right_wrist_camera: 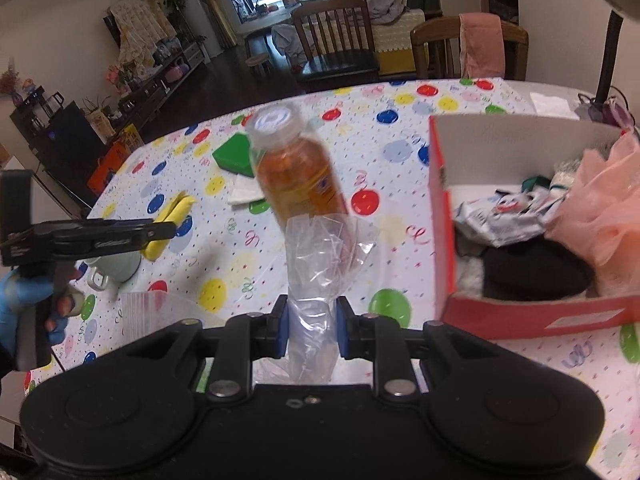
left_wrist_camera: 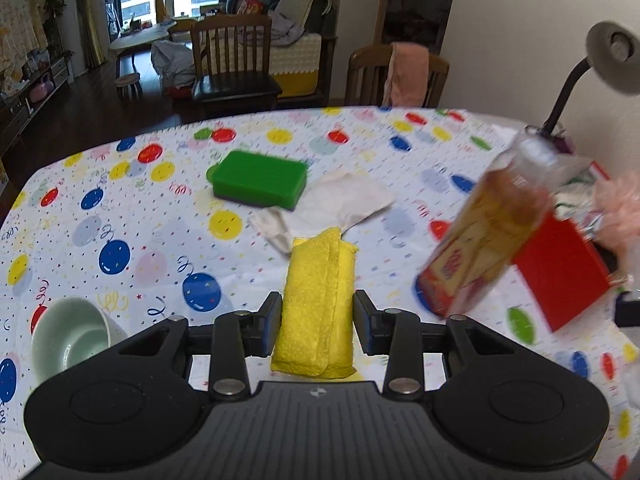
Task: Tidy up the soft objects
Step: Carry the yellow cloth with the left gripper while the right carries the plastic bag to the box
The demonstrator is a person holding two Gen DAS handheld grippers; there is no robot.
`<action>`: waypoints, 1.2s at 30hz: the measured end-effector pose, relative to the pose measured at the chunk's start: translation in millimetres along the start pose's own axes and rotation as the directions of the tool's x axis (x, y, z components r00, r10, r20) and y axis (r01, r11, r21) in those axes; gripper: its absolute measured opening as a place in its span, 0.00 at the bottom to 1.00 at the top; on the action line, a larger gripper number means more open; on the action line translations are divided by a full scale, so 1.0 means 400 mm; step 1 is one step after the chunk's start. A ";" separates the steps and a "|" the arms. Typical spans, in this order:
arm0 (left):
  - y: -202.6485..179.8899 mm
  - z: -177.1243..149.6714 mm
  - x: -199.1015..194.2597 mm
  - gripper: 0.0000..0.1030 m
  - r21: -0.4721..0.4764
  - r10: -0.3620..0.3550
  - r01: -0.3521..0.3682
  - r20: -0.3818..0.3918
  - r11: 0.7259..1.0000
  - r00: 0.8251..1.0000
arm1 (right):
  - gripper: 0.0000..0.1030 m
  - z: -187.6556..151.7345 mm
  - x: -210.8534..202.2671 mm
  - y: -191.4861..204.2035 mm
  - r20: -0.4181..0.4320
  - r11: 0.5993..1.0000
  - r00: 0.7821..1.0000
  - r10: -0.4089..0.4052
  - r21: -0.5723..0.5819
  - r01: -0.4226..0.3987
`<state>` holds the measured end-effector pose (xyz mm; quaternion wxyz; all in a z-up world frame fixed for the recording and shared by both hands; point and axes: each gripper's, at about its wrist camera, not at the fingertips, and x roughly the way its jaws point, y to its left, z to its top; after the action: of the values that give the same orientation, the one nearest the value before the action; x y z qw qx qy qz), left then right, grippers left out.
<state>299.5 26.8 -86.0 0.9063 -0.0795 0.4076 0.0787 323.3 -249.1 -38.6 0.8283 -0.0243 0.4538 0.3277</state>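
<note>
Two tools are at work over a worktop point(left_wrist_camera: 120, 208) spread with a balloon-print cloth, and both are loaded. Largest of the loose things is the red box point(right_wrist_camera: 532, 312) at the right side, open-topped and already holding soft stuff: a peach net puff point(right_wrist_camera: 604, 220), a dark bundle and some crumpled printed fabric or packets, too jumbled to name surely. Next in size is the bottle point(right_wrist_camera: 298, 176) of amber drink, sheathed in a clear plastic bag; the right tool point(right_wrist_camera: 312, 332) is clamped on the bag's loose neck, so the bottle sticks out ahead of it, tilted and blurred, clear of the worktop. The left tool point(left_wrist_camera: 316, 322) has its pads against the sides of a folded yellow cloth point(left_wrist_camera: 318, 292), which appears pinched and raised a little, though the lift is hard to judge. Farther out lie a green sponge point(left_wrist_camera: 258, 180) and a white rag point(left_wrist_camera: 336, 204) touching each other, and a pale green bowl point(left_wrist_camera: 70, 340) sits at the near left edge. My judgement is that the sorting is midway: the yellow cloth wants carrying across to the box and letting go above its open top, while the bottle, hardly a soft thing, probably needs setting aside upright. The box's far corner and the bottle's label are unreadable.
</note>
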 end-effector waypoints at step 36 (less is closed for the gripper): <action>-0.671 0.234 0.034 0.36 0.277 -0.234 0.221 0.012 0.935 0.972 | 0.21 0.237 -0.174 -0.533 0.173 0.976 0.961 -0.215 0.061 0.208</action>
<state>431.9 -214.5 -13.4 0.9204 0.0017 0.3822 -0.0820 487.4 -420.4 15.6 0.8963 -0.0258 0.3793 0.2285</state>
